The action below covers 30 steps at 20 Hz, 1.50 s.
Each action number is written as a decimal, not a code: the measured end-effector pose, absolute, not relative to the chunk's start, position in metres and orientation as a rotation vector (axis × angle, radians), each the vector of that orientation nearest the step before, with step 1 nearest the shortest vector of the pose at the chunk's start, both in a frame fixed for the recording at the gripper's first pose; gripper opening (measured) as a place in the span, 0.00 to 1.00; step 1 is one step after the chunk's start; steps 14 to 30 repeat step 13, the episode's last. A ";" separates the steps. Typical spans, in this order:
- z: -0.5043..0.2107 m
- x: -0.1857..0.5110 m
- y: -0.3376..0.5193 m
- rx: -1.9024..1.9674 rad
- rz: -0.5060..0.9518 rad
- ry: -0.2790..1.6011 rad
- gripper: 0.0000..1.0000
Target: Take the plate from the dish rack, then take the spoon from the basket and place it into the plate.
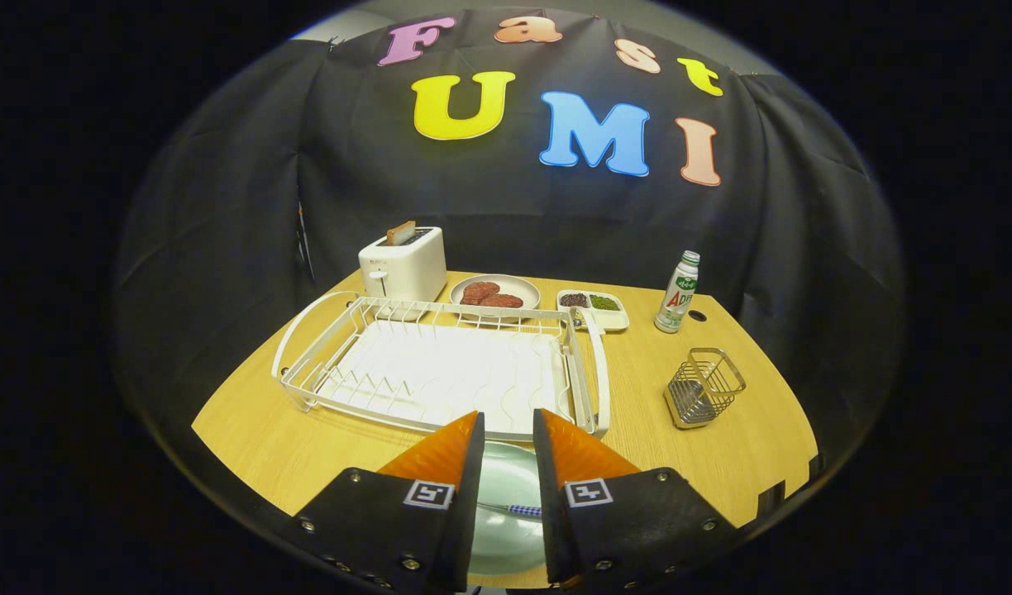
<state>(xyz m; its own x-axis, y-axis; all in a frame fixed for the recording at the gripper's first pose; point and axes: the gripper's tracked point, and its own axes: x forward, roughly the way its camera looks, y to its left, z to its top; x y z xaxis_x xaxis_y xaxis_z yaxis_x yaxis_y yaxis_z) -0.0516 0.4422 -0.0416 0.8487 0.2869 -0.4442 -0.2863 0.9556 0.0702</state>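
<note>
The spoon (pixel 514 509) lies across the plate (pixel 506 487) on the near table (pixel 721 463), below the hand-held gripper (pixel 508 430), whose fingers stand apart, holding nothing. Spoon looks light, stiff, slippery; handle is the grip spot. Plate likely fragile. Gripper hovers, angled down, facing the dish rack (pixel 440 368).

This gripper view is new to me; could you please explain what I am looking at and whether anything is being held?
The camera rides on a hand-held two-finger gripper, looking forward along its fingers. They stand apart, above a pale plate on the wooden table; a spoon lies on that plate between them, and the fingers do not seem to press it, so nothing looks held. Just beyond is an empty white dish rack, with a wire basket beside it. Further back stand a toaster, a plate of meat, a small divided tray and a bottle.
</note>
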 end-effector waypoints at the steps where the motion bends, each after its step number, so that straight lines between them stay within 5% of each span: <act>1: -0.040 -0.050 0.440 0.000 0.296 0.469 0.35; 13: 0.036 -0.018 0.387 0.026 0.156 0.316 0.35; 30: 0.036 -0.018 0.387 0.026 0.156 0.316 0.35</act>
